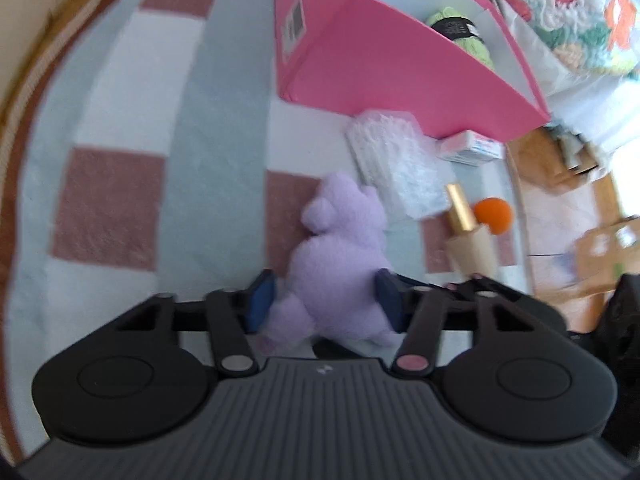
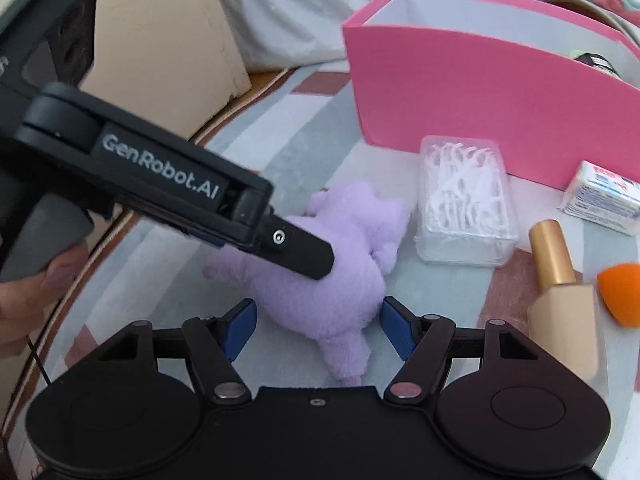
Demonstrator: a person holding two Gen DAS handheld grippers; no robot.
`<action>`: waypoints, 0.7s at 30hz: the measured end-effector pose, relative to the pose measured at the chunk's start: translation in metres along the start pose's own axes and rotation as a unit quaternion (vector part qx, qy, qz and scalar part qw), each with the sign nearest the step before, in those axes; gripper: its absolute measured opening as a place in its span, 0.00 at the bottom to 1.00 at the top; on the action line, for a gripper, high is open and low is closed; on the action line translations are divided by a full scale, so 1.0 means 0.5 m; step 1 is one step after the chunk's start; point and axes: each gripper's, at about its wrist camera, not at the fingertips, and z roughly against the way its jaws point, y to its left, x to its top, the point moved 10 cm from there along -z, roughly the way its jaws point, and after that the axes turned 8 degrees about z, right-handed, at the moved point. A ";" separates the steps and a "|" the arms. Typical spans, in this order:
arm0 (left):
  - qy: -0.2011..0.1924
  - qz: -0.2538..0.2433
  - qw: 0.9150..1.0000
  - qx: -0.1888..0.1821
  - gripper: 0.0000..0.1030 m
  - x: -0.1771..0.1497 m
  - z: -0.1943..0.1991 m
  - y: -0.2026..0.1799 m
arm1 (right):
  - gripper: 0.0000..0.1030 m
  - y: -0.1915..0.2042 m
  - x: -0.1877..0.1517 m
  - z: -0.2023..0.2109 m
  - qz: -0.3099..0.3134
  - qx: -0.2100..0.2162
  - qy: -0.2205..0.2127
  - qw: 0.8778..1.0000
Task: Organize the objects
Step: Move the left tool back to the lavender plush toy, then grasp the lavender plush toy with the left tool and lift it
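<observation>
A purple plush toy (image 1: 340, 248) lies on the checked blanket (image 1: 120, 120). My left gripper (image 1: 326, 300) has its blue pads on both sides of the toy's body and is shut on it. In the right wrist view the left gripper's finger (image 2: 300, 252) presses into the plush toy (image 2: 332, 280). My right gripper (image 2: 316, 324) is open, with the toy's lower body between its pads but not squeezed. A pink box (image 1: 384, 52) stands behind, with green yarn (image 1: 460, 28) inside.
A clear case of floss picks (image 2: 464, 200), a small white packet (image 2: 604, 196), a gold-capped beige bottle (image 2: 560, 280) and an orange sponge (image 2: 624, 292) lie right of the toy. The pink box also shows in the right wrist view (image 2: 480, 108). A floral quilt (image 1: 580, 8) lies behind.
</observation>
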 end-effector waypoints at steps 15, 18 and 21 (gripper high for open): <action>0.006 -0.002 1.000 -0.002 0.38 -0.039 0.089 -0.064 | 0.48 0.045 -0.007 0.112 0.040 -0.006 -0.029 0.999; 0.002 -0.009 1.000 -0.004 0.37 -0.042 0.128 -0.096 | 0.48 0.049 0.011 0.154 0.037 -0.006 -0.037 0.999; -0.012 -0.022 1.000 -0.006 0.38 -0.035 0.166 -0.129 | 0.48 0.050 0.036 0.192 0.041 -0.016 -0.044 0.998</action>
